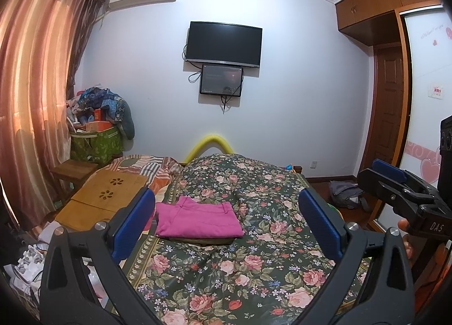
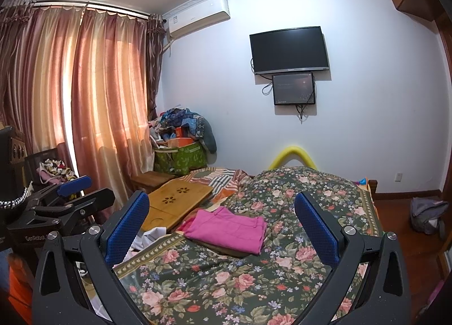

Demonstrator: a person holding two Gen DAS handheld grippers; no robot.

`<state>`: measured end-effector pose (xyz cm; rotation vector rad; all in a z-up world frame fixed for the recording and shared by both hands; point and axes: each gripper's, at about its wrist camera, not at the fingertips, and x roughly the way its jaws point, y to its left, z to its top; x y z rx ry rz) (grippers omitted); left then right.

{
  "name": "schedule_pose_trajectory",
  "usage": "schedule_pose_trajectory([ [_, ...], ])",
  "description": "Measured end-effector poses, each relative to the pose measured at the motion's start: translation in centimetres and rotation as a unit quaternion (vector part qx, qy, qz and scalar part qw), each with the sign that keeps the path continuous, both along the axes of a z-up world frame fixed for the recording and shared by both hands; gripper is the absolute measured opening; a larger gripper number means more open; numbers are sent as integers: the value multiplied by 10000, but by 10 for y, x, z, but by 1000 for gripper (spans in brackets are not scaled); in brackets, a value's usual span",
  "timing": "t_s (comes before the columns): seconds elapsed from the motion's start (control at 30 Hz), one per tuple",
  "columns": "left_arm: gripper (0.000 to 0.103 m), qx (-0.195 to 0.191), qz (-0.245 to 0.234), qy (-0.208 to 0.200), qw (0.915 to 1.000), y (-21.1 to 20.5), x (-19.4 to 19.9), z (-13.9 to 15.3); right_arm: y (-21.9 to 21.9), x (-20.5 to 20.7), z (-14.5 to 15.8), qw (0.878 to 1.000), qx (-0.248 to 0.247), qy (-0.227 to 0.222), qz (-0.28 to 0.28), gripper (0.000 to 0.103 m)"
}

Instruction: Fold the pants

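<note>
Presently catalogued, from largest to smallest.

Bed (image 1: 254,268): covered by a dark floral quilt, it fills the space ahead of and below both hand-held grippers. It serves as the folding surface, being broad, flat and soft.

Bamboo lap tray (image 1: 104,195): lies beyond the left hand-held gripper's left finger, at the bed's edge. Pushed aside, apparently to keep the quilt free for work.

Pink pants (image 1: 197,219): folded into a compact rectangle, lying flat on the quilt ahead of the left hand-held gripper, between its two fingers as seen from that camera but well beyond their tips. From the right wrist view the pants (image 2: 228,230) sit ahead and slightly left of centre. A darker, olive-brown folded piece (image 1: 203,240) shows underneath, its near edge peeping out; whether it is another garment cannot be told. The waistband faces away. Judged from this lie, the folding looks complete or nearly so, and the bundle rests where it was laid to stack neatly.

Left hand-held gripper (image 1: 233,224): fingers spread wide, blue pads facing, holding nothing, raised above the quilt and apart from the pants. In the right wrist view it appears at far left (image 2: 76,188).

Right hand-held gripper (image 2: 221,226): likewise spread wide and empty, hovering clear of the cloth. It appears at far right in the left wrist view (image 1: 395,181), with fingertips of the person's hand (image 1: 404,224) beside its body.
</note>
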<state>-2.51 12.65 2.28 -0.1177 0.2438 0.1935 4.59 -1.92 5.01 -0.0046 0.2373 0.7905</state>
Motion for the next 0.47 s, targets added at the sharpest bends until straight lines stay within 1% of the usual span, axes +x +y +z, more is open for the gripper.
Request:
schedule_pose_trajectory([
  [0.47, 103, 31, -3, 27, 10000, -2, 2, -2, 2, -1, 1, 10000, -6, 16, -15, 102],
])
